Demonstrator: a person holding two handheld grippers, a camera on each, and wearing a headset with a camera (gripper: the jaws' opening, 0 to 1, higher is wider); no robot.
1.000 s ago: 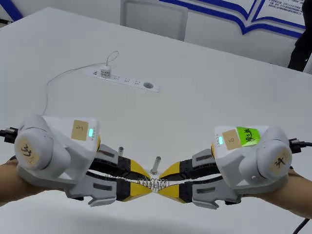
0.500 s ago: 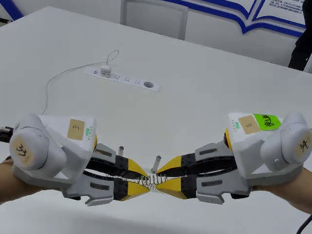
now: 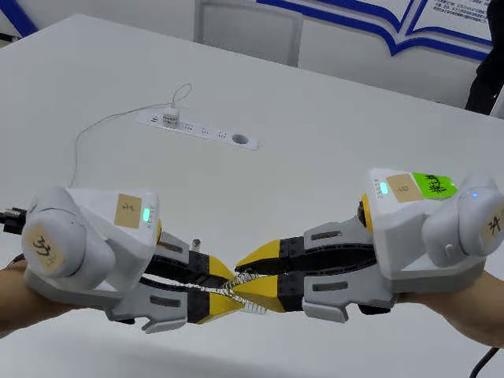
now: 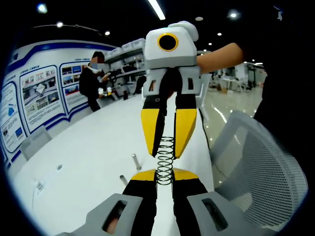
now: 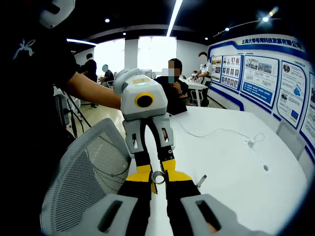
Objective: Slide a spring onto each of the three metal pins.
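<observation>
Tip to tip over the table, the left gripper (image 3: 232, 290) and the right gripper (image 3: 236, 276) meet with one spring (image 4: 165, 160) strung between them. The left gripper view gives it side-on, coil by coil: one end is nipped in that gripper's nearly closed yellow tips, the other is caught between the right gripper's tips, which are parted just by the spring's width. The right gripper view looks straight down the bore instead, so the spring is a small ring (image 5: 157, 176) clamped between its own tips, with the left gripper facing it. Left of the left jaws stand a far pin (image 4: 134, 161) and a near pin (image 4: 123, 180), both bare; from the head view one pin (image 3: 195, 245) pokes up just behind those jaws. A mesh chair (image 4: 256, 162) sits to the right of the jaws, and a power strip (image 3: 197, 128) with its cable (image 3: 102, 120) lies well beyond them. The white table (image 3: 331, 157) runs back to blue-trimmed wall boards (image 5: 256, 73), with people sitting further off.
</observation>
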